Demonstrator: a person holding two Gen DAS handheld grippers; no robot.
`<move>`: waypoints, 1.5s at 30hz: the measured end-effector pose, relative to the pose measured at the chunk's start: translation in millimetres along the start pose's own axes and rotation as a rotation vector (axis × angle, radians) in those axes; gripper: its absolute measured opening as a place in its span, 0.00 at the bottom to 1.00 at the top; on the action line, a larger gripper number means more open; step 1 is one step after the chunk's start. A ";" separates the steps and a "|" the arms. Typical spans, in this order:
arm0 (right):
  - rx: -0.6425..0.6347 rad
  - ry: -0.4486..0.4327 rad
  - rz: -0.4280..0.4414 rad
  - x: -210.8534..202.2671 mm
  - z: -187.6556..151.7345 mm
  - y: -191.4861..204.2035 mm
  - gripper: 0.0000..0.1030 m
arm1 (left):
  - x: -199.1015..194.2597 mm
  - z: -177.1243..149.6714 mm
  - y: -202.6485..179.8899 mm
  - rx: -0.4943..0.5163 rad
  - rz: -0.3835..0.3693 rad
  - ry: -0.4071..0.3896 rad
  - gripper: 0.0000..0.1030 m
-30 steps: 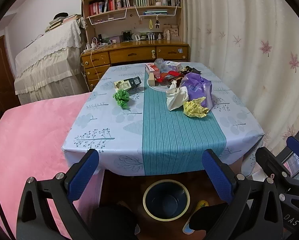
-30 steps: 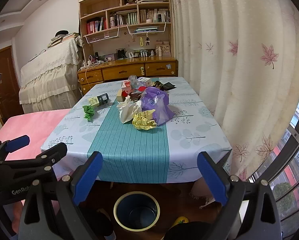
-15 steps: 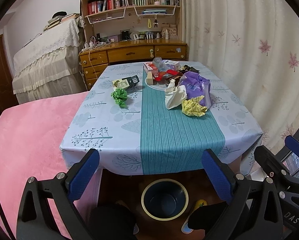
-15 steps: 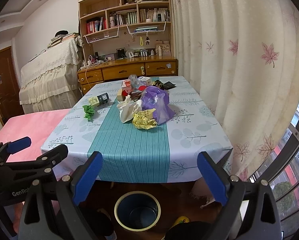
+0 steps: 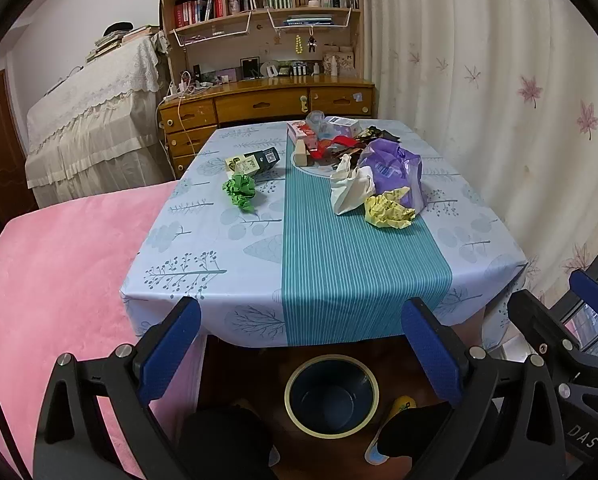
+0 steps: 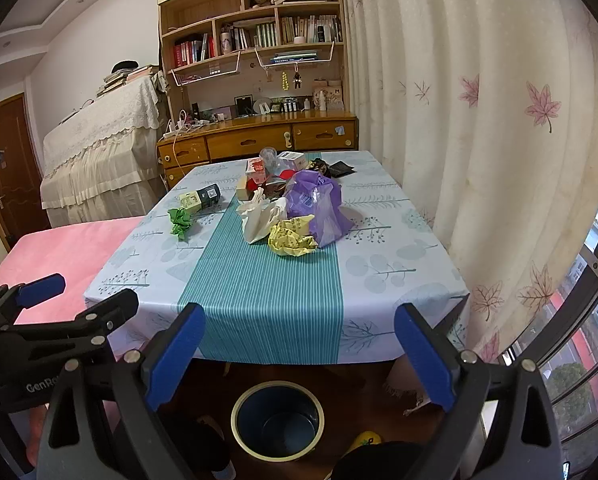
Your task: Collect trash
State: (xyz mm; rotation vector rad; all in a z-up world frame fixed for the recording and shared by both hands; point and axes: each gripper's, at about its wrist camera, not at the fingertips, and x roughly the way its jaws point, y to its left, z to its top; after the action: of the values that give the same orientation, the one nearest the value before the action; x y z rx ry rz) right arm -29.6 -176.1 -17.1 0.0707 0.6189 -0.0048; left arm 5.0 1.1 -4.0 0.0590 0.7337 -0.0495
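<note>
Trash lies on the cloth-covered table (image 5: pixel 219 248): a crumpled yellow paper (image 5: pixel 389 210) (image 6: pixel 291 237), a white paper wad (image 5: pixel 349 190) (image 6: pixel 259 216), a purple plastic bag (image 5: pixel 393 168) (image 6: pixel 319 204), a green crumpled paper (image 5: pixel 241 191) (image 6: pixel 181 222), small boxes (image 5: pixel 255 161) (image 6: pixel 201 197) and wrappers at the far end. A dark blue bin (image 5: pixel 332 396) (image 6: pixel 278 420) stands on the floor below the table's near edge. My left gripper (image 5: pixel 299 344) and right gripper (image 6: pixel 297 352) are open and empty, held short of the table above the bin.
A pink bed (image 5: pixel 51 272) lies left of the table. A curtain (image 5: pixel 499 100) hangs at the right, with a window (image 6: pixel 591 352) beyond. A wooden desk with shelves (image 5: pixel 267 100) stands behind. A covered piano (image 5: pixel 95 120) is at back left. A yellow object (image 5: pixel 404 404) lies beside the bin.
Both grippers have drifted slightly; the table sits a little higher in the left wrist view. Nothing was taken hold of.
</note>
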 end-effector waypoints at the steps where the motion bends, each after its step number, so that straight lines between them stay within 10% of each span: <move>1: 0.000 0.000 0.000 -0.2 0.5 -0.5 0.93 | 0.2 -0.2 0.1 0.000 -0.002 0.001 0.97; 27: 0.001 0.031 0.039 11.3 4.7 6.3 0.93 | 14.5 -1.0 9.0 0.016 -0.006 0.026 0.97; 45: -0.015 0.150 0.137 123.2 72.3 14.8 0.92 | 116.4 65.6 71.0 0.103 0.065 0.033 0.97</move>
State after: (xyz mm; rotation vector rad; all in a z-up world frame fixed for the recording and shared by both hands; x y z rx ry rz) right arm 113.0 -164.2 -28.9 0.0998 0.7629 0.1385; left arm 139.8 64.4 -30.8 0.1827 0.7612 -0.0241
